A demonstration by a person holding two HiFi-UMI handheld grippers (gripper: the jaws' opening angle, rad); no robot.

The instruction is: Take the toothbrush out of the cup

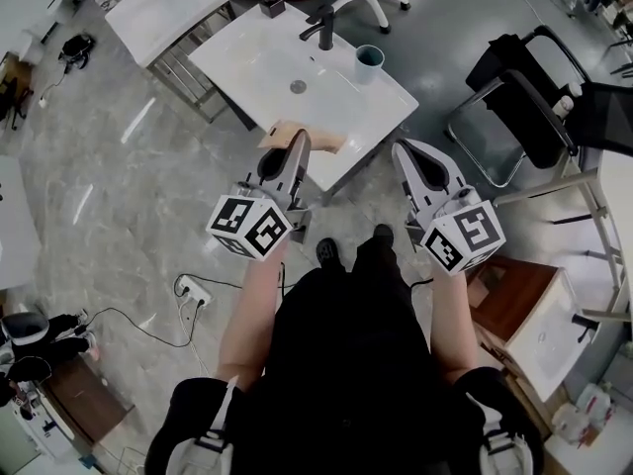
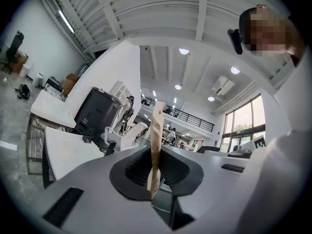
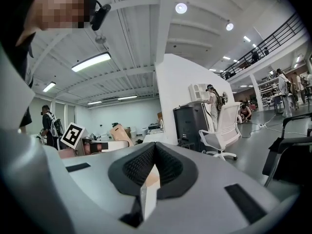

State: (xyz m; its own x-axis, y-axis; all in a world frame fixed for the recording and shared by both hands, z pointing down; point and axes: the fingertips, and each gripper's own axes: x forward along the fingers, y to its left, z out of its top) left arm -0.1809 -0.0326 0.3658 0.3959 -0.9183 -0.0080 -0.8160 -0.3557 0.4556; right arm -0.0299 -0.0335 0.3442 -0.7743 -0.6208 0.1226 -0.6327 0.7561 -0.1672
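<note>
The cup (image 1: 369, 63) stands upright on the white desk (image 1: 247, 62), right of the faucet (image 1: 324, 28); whether it contains the toothbrush cannot be determined. The left gripper's (image 1: 300, 139) fingers pinch a flat tan packet (image 2: 156, 140) at the desk's near edge. The right gripper's (image 1: 402, 150) fingers are pressed together, empty.

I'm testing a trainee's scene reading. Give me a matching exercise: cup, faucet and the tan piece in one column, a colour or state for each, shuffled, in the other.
1. cup
2. faucet
3. tan piece

a. black
b. clamped between the fingers of the left gripper
c. pale blue, upright on the white sink

Pairs: 1-c, 2-a, 3-b
</note>
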